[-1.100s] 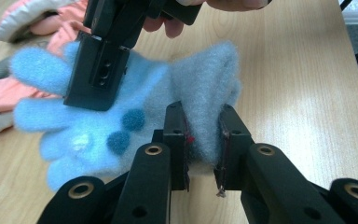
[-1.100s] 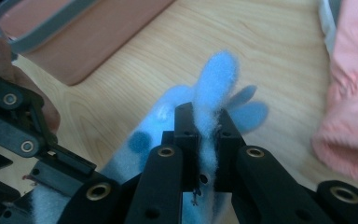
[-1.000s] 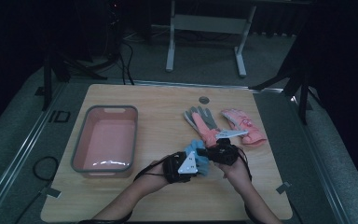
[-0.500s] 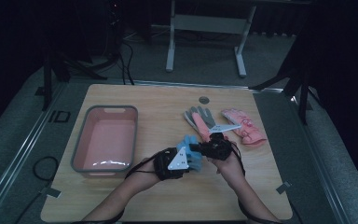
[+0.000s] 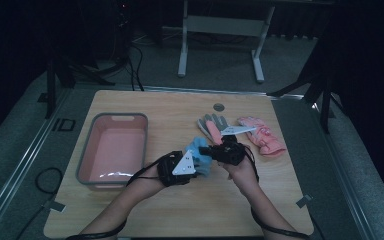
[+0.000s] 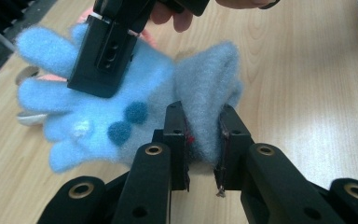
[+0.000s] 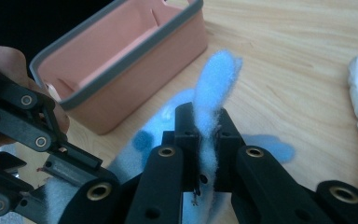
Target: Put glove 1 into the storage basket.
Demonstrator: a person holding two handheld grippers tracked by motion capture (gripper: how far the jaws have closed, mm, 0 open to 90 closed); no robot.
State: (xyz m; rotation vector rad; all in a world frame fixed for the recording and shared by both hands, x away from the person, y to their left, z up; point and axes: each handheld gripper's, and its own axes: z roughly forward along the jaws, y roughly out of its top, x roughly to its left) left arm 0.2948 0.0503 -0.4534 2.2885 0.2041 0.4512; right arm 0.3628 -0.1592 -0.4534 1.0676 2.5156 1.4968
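**Blue glove held at both ends above the table**

Glove (image 6: 121, 112), blue and fuzzy, hangs between the two grippers over the middle of the table (image 5: 190, 210), just right of the pink bin (image 5: 114, 149). The left gripper (image 6: 204, 140) is clamped on the grey-blue cuff end, its jaws pressed into a bunched fold. The right gripper (image 7: 208, 135) is closed on one finger of the glove, the tip sticking up past the jaws. In the high view both grippers meet close together, with a grey glove (image 5: 211, 125) and a pink glove (image 5: 262, 136) lying flat just beyond them.

Risks, as I judge them:

- The right grip has only a thin finger of soft pile; a pull apart could slide it free and leave the glove dangling from the cuff.
- The left jaws hold a thick fold, which may creep out under tension because fleece compresses.
- If the glove is meant for the bin, a drooping end could catch its grey rim and leave the glove draped over the edge.
- A low swing could brush and shift the grey glove nearby.
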